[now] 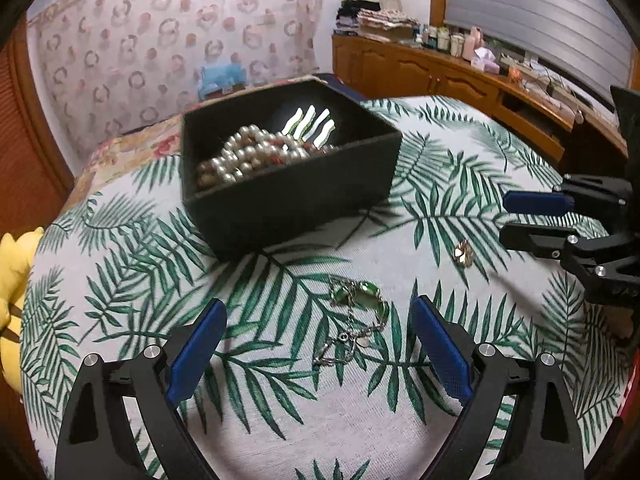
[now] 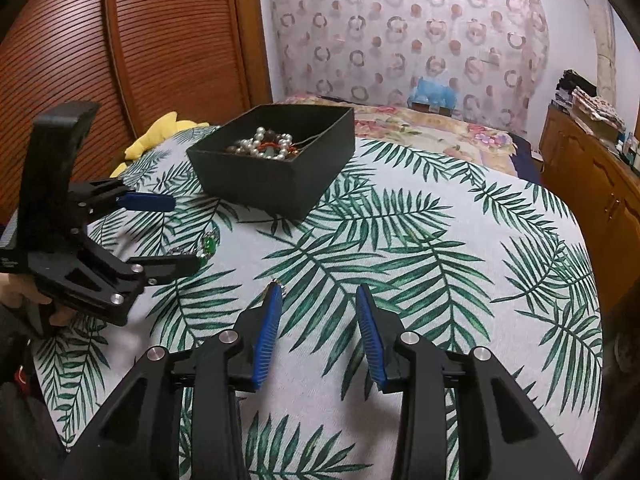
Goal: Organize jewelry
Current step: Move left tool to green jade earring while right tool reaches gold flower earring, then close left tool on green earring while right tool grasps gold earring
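Observation:
A green-stone bracelet [image 1: 357, 300] with a silver chain lies on the palm-leaf cloth, between the wide fingers of my open left gripper [image 1: 319, 306] and just past their tips. A small gold clover piece [image 1: 463, 254] rests to its right, just in front of my right gripper [image 1: 503, 218], which is open and holds nothing. In the right wrist view the right gripper [image 2: 318, 288] stands over bare cloth, the gold piece [image 2: 280, 283] peeking by its left fingertip. The left gripper [image 2: 184, 232] frames the bracelet [image 2: 208, 246]. A black box [image 1: 288, 200] [image 2: 264, 184] behind holds pearls [image 1: 248, 154] and a white comb [image 1: 312, 124].
A yellow plush [image 1: 16, 264] lies at the table's left edge. A person's hand [image 2: 24, 300] grips the left tool. Floral bedding [image 2: 432, 124] lies beyond the table, a wooden dresser [image 1: 440, 76] runs along the right, and a slatted wooden door [image 2: 120, 40] stands on the left.

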The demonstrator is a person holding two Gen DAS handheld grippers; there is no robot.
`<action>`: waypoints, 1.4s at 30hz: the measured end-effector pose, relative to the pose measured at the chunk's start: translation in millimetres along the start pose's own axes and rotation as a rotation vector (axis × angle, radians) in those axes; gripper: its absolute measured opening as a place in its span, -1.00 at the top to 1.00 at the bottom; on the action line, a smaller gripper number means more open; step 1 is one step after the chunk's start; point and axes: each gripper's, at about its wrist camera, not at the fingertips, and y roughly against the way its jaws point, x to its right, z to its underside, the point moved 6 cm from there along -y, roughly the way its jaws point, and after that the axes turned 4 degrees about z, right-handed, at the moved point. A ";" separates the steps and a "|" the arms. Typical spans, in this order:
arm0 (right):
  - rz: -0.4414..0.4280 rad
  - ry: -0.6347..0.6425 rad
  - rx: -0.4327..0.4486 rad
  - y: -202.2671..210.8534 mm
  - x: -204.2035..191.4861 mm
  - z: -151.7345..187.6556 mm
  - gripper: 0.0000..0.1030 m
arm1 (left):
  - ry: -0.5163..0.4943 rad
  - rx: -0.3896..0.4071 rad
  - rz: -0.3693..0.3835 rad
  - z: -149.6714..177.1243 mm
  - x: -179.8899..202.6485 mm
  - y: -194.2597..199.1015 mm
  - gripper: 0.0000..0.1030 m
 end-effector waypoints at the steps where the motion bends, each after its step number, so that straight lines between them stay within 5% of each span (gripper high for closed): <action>1: -0.003 0.006 -0.005 -0.5 -1.6 0.5 0.21 | -0.002 -0.004 -0.003 1.3 0.0 -1.6 -0.74; 14: -0.016 0.126 -0.098 -29.2 -33.0 -4.9 0.24 | 0.004 -0.024 0.006 2.4 -1.7 -5.6 -0.81; 19: -0.003 0.137 -0.095 -30.1 -32.9 -6.3 0.68 | -0.002 -0.019 0.012 2.0 -0.2 -4.7 -0.79; 21: -0.002 0.136 -0.093 -29.3 -32.6 -6.2 0.68 | -0.014 0.000 0.018 0.8 3.2 -1.2 -0.45; 29: -0.007 0.128 -0.085 -24.4 -32.1 -2.7 0.68 | -0.023 0.008 0.039 -5.7 12.5 -2.6 0.20; 32: -0.006 0.131 -0.082 -23.3 -32.9 -1.5 0.68 | -0.017 0.013 0.048 -6.3 12.7 -1.5 0.63; 42: -0.011 0.123 -0.070 -18.7 -32.6 0.1 0.68 | 0.013 0.056 0.070 -5.3 9.6 11.5 0.74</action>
